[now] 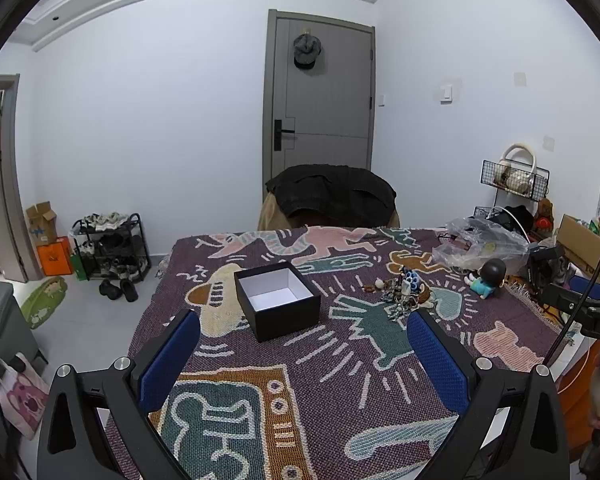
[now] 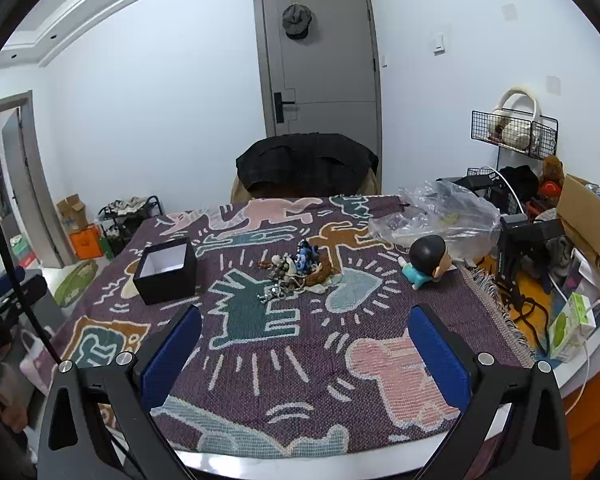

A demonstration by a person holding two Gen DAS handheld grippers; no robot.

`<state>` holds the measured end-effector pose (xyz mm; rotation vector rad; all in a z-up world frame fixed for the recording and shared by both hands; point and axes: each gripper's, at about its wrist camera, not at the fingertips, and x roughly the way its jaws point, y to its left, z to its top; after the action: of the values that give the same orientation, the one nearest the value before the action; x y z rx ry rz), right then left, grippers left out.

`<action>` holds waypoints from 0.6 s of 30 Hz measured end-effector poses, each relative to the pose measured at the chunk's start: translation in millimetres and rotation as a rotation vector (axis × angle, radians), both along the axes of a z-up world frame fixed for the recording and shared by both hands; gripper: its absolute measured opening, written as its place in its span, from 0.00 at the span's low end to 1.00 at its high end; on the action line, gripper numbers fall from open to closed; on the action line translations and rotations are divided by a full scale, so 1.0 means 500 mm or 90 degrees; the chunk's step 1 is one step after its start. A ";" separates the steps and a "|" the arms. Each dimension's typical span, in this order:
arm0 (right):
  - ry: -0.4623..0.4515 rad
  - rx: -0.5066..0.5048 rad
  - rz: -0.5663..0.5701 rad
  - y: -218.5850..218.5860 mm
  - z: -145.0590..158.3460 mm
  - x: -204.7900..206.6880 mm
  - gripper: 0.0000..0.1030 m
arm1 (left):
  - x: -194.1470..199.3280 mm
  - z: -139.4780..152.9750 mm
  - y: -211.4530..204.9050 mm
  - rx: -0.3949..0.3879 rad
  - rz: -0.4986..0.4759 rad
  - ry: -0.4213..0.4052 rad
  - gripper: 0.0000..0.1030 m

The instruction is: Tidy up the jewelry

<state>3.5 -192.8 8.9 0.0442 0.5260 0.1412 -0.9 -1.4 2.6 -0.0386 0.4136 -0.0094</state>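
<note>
Both grippers, left gripper (image 1: 304, 344) and right gripper (image 2: 305, 342), fingers spread, empty; jewelry pile (image 2: 296, 270) beside open black box (image 2: 166, 270), ready for sorting.

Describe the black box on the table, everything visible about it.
The black box is a small, square, lidless container that looks like rigid cardboard, matte black outside with a plain white lining. It is empty: only its white floor and inner walls show. It stands upright and open-topped on the patterned woven cloth, turned with one corner toward the cameras. It sits to the left of the jewelry pile, clearly apart from it. Nothing touches it except the cloth beneath, and no lid is visible nearby.
</note>
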 end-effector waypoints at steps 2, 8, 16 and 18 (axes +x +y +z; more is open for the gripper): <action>-0.001 0.001 0.000 0.000 0.001 -0.001 1.00 | -0.001 -0.002 0.000 -0.001 0.000 0.000 1.00; -0.007 0.001 -0.001 0.000 0.005 -0.004 1.00 | -0.009 -0.001 0.003 -0.001 -0.001 -0.005 1.00; -0.010 0.002 -0.002 0.000 0.006 -0.006 1.00 | -0.013 0.000 0.009 -0.006 -0.003 -0.006 1.00; -0.013 0.001 0.000 0.001 0.007 -0.007 1.00 | -0.013 0.000 0.009 -0.006 -0.002 -0.006 1.00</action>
<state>0.3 -192.2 12.3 0.0449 0.5061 0.1421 -7.5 3.1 2.4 -0.0466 0.4038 -0.0144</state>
